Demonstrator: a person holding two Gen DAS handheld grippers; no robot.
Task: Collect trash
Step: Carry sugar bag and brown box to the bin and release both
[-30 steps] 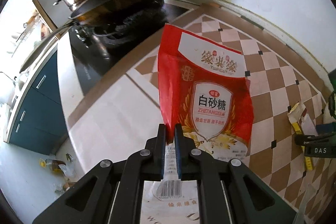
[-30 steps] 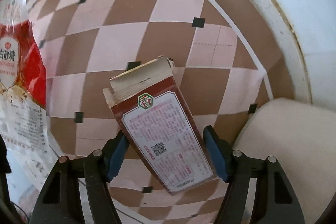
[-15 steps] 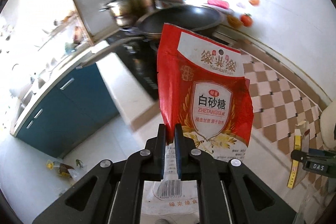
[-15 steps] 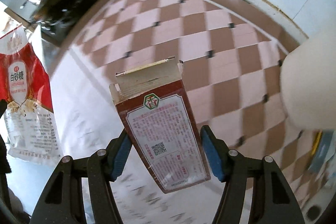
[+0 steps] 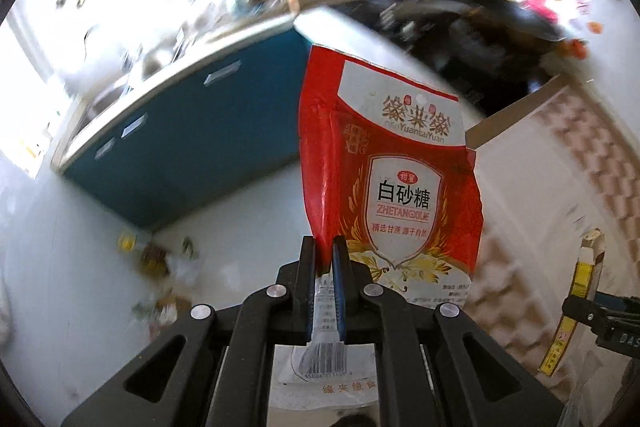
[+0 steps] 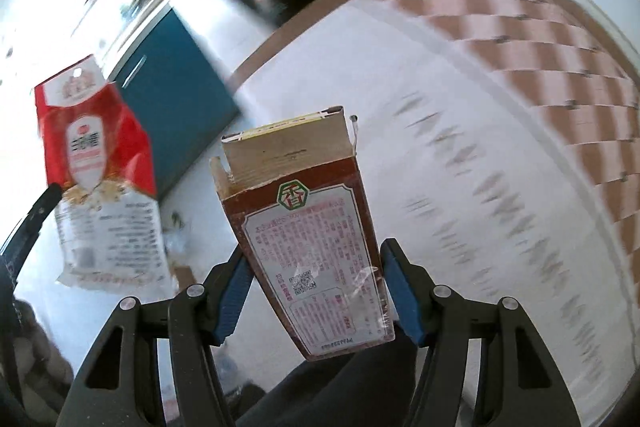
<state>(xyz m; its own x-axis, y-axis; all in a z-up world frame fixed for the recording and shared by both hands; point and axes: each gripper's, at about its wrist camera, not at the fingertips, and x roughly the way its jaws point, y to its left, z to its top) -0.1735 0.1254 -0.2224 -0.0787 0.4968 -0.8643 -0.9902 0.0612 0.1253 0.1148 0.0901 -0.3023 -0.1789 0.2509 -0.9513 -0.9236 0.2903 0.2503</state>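
Left gripper (image 5: 325,259) jaws pinched narrow on the sugar bag (image 5: 386,187) edge; right gripper (image 6: 316,291) jaws clamp the open carton (image 6: 310,239). Both are airborne past the surface edge. Keep grips firm and the carton's mouth up until you're over the floor litter (image 5: 156,267).

Red-and-white sugar bag (image 5: 390,183), brown carton (image 6: 320,239), teal cabinets (image 5: 180,143), brown-checkered counter (image 6: 560,39)

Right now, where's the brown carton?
Right wrist view, centre: the brown carton is clamped in the right gripper, held off the counter, with the red sugar bag to its left.
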